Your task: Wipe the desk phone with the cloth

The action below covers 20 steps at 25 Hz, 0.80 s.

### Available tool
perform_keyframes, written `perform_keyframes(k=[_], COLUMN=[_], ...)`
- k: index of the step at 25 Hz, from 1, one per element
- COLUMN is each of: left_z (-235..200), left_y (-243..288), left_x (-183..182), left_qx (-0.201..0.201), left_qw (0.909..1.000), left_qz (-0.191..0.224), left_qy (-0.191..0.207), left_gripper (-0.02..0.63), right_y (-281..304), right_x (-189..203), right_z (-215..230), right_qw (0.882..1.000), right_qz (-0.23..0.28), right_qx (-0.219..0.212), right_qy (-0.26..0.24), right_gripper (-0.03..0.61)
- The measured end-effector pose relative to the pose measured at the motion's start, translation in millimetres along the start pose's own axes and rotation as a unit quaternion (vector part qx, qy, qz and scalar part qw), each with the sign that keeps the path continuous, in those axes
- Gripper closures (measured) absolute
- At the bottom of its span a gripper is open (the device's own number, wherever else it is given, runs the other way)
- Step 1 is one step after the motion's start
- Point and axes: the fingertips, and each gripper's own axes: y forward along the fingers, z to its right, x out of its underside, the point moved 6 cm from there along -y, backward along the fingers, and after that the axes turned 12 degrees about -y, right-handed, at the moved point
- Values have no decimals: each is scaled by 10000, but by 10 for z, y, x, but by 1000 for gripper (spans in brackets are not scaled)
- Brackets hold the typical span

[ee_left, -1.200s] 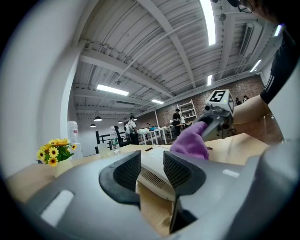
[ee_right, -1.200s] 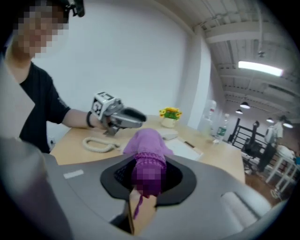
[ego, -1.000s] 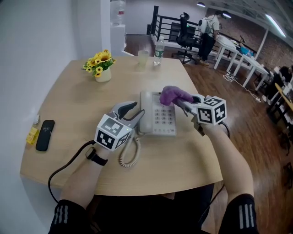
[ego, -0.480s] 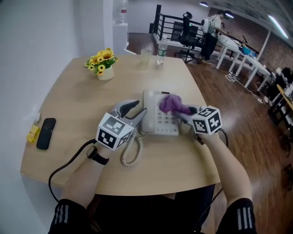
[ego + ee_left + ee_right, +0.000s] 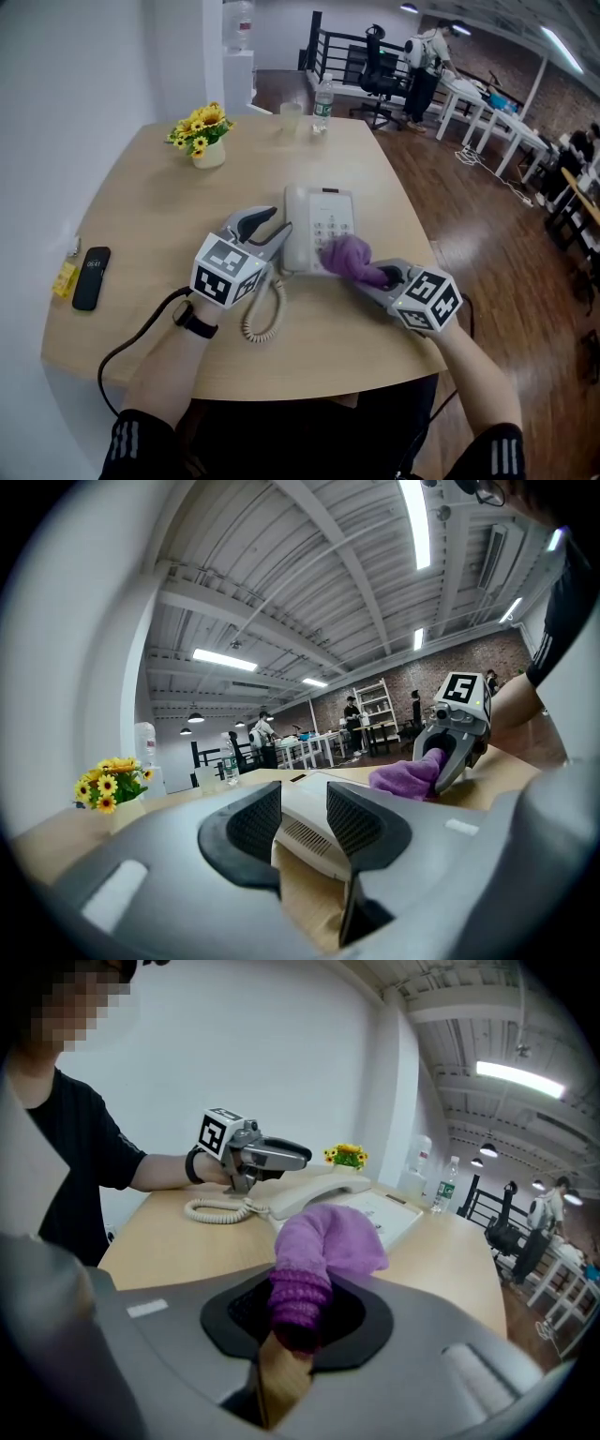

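Note:
A white desk phone (image 5: 323,220) lies mid-table, its coiled cord (image 5: 263,315) trailing toward me. My left gripper (image 5: 270,232) is at the phone's left side, shut on the handset (image 5: 309,829), which fills the gap between its pads. My right gripper (image 5: 364,272) is shut on a purple cloth (image 5: 344,254). The cloth rests on the near right part of the keypad. From the right gripper view, the cloth (image 5: 326,1241) bulges out of the jaws toward the phone (image 5: 380,1211). The left gripper view shows the right gripper (image 5: 452,754) and cloth (image 5: 405,778) just beyond the phone.
A small pot of yellow flowers (image 5: 206,139) stands at the back left. A cup (image 5: 292,117) and a water bottle (image 5: 323,101) are at the far edge. A black handset (image 5: 90,277) and a yellow item (image 5: 66,277) lie at the left edge.
My right gripper has drawn the cloth down over the phone, from its far end toward the near right corner. The left gripper has stayed on the handset.

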Motion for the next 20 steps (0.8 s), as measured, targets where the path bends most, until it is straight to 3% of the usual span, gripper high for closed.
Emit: perform_keyframes(k=[3,6,12,16,20], left_z=[-4,-8,-8,-2,3], left_y=[-3,-1,-10,-8,-4], left_x=[-5,0,-4,-7,-8], left_qx=[-1,2,11,19,32], left_qw=[10000,10000,10000,10000,10000], left_qz=[4,1,11,10,13], left_qy=[2,-1,-22,-34,-35], left_gripper=[468,468,468,468,468], right_y=[-82,-232,-473,-481,-383], right_x=[-50,-223,-431,-293,-108], right_z=[-38,76,526,784,893], right_qw=[9997,9955,9691,9525,9487], right_qz=[207,803,1803,2076,2061], right_qx=[91,437,1548,2029,2170], right_qy=[30,242,653,923,1021], right_gripper=[495,495,494,494,494])
